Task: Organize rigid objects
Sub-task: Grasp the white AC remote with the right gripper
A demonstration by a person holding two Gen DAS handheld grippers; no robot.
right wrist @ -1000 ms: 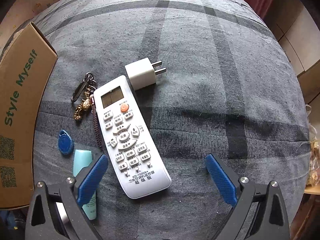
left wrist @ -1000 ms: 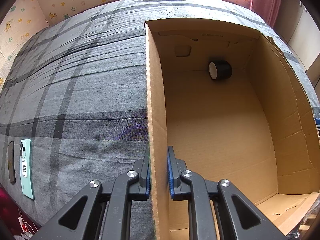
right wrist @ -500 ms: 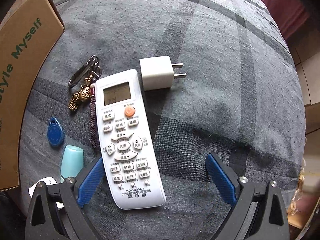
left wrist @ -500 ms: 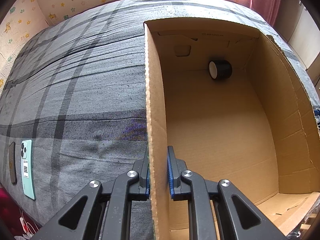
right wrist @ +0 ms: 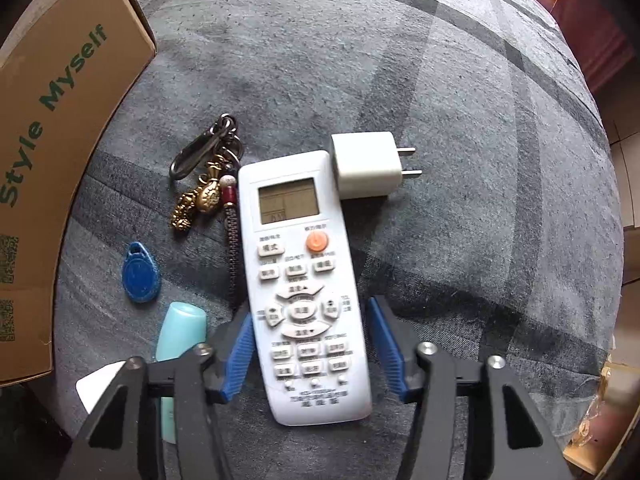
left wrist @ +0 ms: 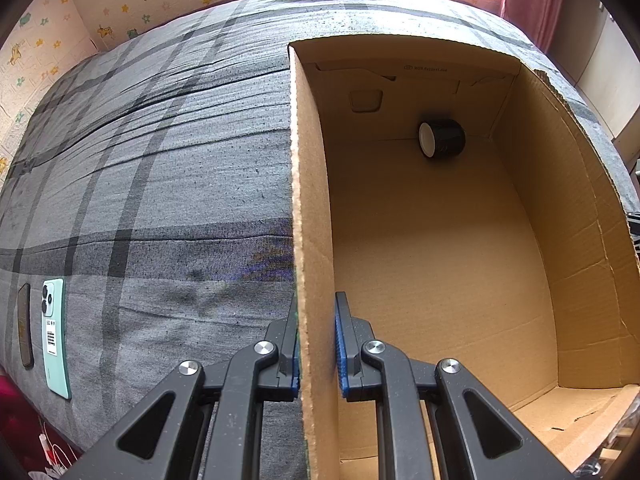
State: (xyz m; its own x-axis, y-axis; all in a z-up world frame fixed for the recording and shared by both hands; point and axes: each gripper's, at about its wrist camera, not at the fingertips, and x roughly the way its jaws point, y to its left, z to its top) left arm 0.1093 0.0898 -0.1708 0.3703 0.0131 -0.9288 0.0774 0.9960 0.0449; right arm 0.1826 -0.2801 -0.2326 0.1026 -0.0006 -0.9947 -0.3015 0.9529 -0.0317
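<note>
White remote (right wrist: 306, 284): stiff, light, slick; right gripper (right wrist: 308, 344) narrowing astride its lower half, not yet touching. Left gripper (left wrist: 317, 344) clamps box (left wrist: 310, 184) wall.

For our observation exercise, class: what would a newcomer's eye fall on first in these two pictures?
Probably the white remote control, lying on the grey plaid cover between the open fingers of the right gripper, with a white plug adapter at its top corner. Next, the big cardboard box, whose wall the left gripper pinches, with a black roll inside.
</note>
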